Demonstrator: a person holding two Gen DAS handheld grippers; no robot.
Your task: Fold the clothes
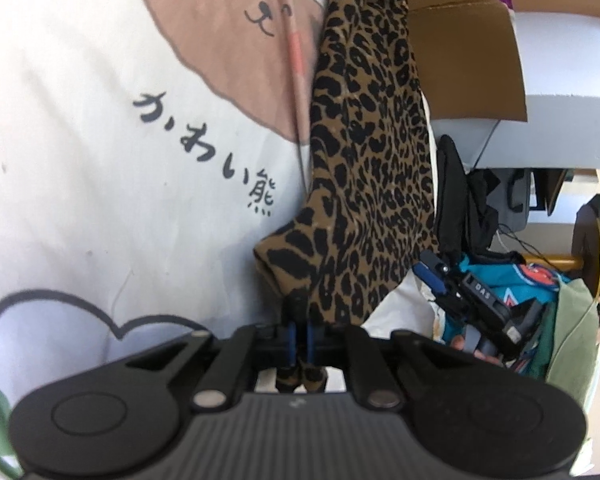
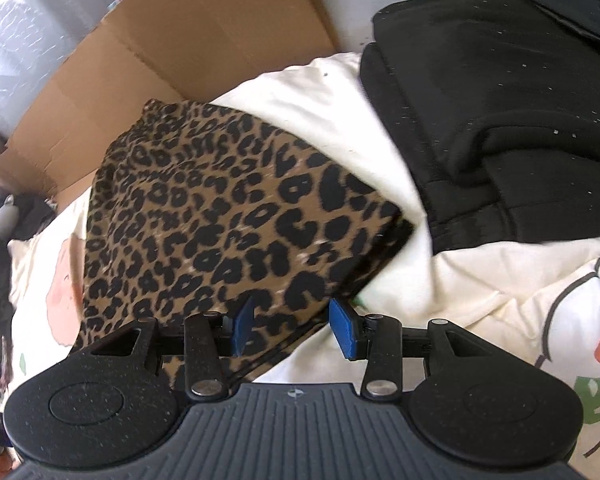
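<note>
Before us, a cream bear-print sheet (image 2: 332, 120) under our leopard-print garment (image 2: 204, 216), black folded clothes (image 2: 500, 120) and flattened cardboard (image 2: 160, 48).

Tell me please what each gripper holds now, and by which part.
The left gripper is shut on a corner of the leopard-print fabric garment. The right gripper is open and holds nothing.

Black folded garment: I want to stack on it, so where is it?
In the right wrist view, the black folded garment lies upper right on the cream bear-print sheet, right of the leopard-print garment.
</note>
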